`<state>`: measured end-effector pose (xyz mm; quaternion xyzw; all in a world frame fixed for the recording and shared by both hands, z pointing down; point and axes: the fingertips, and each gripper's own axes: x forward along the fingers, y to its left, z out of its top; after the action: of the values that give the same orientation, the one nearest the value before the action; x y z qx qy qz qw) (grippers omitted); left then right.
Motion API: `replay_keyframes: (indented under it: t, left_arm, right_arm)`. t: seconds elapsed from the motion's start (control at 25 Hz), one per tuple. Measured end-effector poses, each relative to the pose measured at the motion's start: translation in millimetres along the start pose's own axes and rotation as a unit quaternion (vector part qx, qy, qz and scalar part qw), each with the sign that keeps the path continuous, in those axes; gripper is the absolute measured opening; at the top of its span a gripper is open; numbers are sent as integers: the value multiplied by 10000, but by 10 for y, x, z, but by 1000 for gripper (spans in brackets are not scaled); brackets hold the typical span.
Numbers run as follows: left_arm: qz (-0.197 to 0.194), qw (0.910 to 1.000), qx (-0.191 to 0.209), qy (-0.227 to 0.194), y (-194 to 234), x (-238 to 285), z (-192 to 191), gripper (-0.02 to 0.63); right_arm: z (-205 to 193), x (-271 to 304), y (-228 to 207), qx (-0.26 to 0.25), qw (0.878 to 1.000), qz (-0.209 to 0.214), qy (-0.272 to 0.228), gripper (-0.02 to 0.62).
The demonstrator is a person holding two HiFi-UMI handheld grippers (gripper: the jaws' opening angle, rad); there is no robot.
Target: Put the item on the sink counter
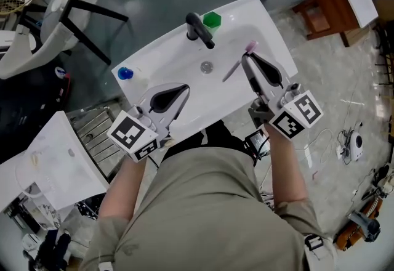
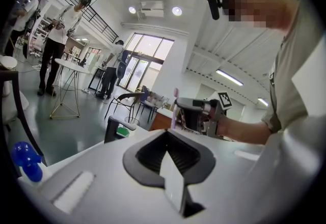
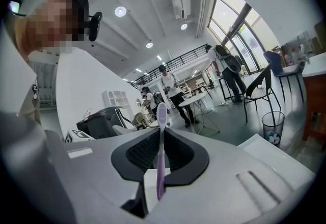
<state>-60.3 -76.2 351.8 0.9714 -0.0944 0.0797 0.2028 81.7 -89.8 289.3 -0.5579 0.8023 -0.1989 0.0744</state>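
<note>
Nearest the lens, the person's right forearm (image 1: 286, 165) leads to the right tongs (image 1: 246, 61), which are clenched on a purple toothbrush (image 1: 233, 71) lying crosswise to their reach. The brush hangs over the basin of the sink (image 1: 166, 57). Its bristle end points toward the far right rim and its tail slants toward the drain (image 1: 207, 67). The flat surface (image 1: 274, 36) just right of these tongs looks like the closest landing spot, so a short sideways carry by that hand should be enough. The left tongs (image 1: 183, 90) are closed on nothing, over the near rim.
</note>
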Motion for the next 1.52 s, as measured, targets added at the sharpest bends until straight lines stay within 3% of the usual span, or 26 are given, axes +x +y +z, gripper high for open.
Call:
replay_keyframes:
  t: [0.96, 1.52]
  left_arm:
    - [950, 9950, -279, 131, 209, 419, -54, 6]
    - [1318, 9891, -620, 217, 364, 488, -231, 6]
  right_arm:
    - [197, 824, -930, -181, 9982, 574, 23, 38]
    - [52, 1372, -1217, -333, 9966, 752, 69, 38]
